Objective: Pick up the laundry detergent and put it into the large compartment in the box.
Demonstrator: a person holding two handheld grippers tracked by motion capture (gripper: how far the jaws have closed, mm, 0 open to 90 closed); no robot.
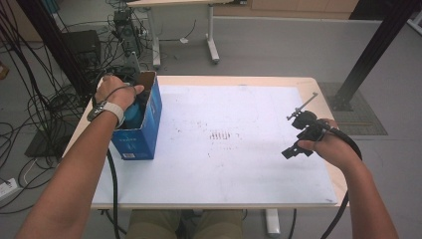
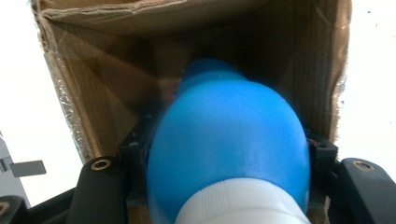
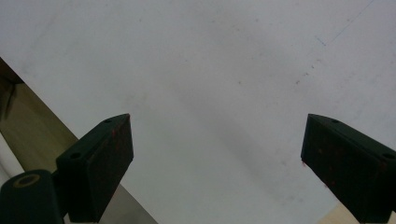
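Observation:
A blue cardboard box point(image 1: 138, 135) stands open at the table's left edge. My left gripper point(image 2: 228, 149) reaches down into it from above and is shut on a rounded blue bottle point(image 2: 229, 130). The bottle's white cap point(image 2: 238, 205) points back toward the camera, and its far end points at the box's brown inner wall point(image 2: 93, 88). In the high view the bottle point(image 1: 133, 114) shows just below the person's left hand point(image 1: 114, 89). My right gripper point(image 1: 297, 135) hovers open over the right of the white mat point(image 1: 224, 164), and nothing lies between its fingers point(image 3: 107, 158).
Beyond the table's left edge, black cables point(image 1: 45, 109) and equipment crowd the floor. Another desk's legs point(image 1: 211, 45) stand behind the table, and a black post point(image 1: 368, 55) rises at the right. The wooden table edge point(image 3: 28, 121) runs under the right gripper.

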